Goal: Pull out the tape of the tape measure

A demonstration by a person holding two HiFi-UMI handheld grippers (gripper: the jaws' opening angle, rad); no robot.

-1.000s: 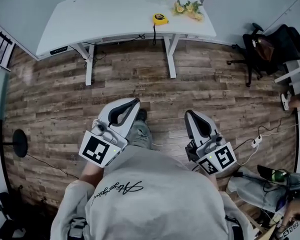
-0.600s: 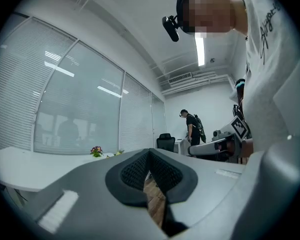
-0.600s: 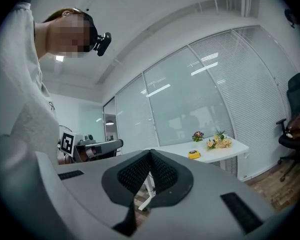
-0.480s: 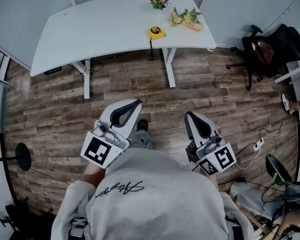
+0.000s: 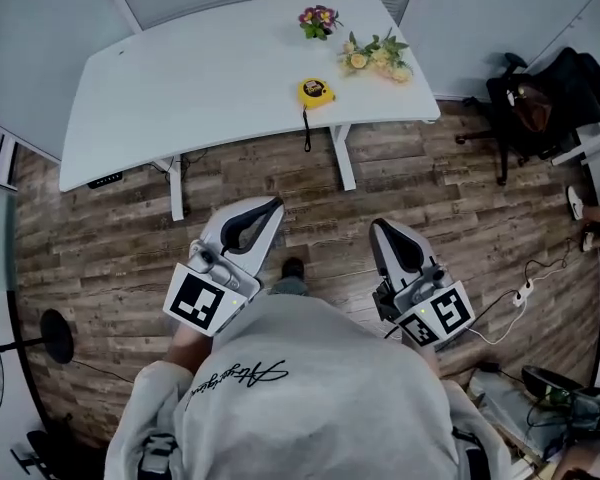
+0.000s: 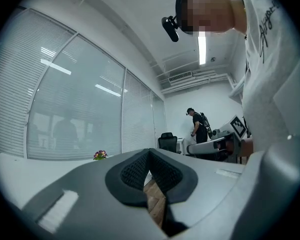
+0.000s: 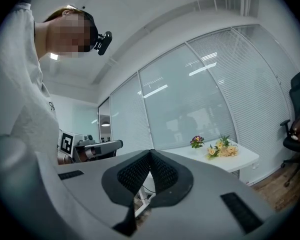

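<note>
A yellow tape measure (image 5: 318, 92) with a black strap hanging over the edge lies near the front edge of the white table (image 5: 200, 78), far ahead of both grippers. My left gripper (image 5: 272, 206) is held level in front of the body over the wooden floor, shut with nothing in it; its black pads (image 6: 135, 170) meet at the tip. My right gripper (image 5: 380, 228) is held the same way beside it, also shut and empty, pads (image 7: 162, 171) together. The tape measure does not show in either gripper view.
A purple flower pot (image 5: 318, 18) and a yellow flower bunch (image 5: 375, 56) stand behind the tape measure. A black office chair (image 5: 540, 93) is at the right, a fan base (image 5: 55, 336) at the left, a power strip (image 5: 523, 295) with cable on the floor.
The table and tape measure have come nearer and sit lower in the head view. Both grippers keep their place in front of the body and stay shut.
</note>
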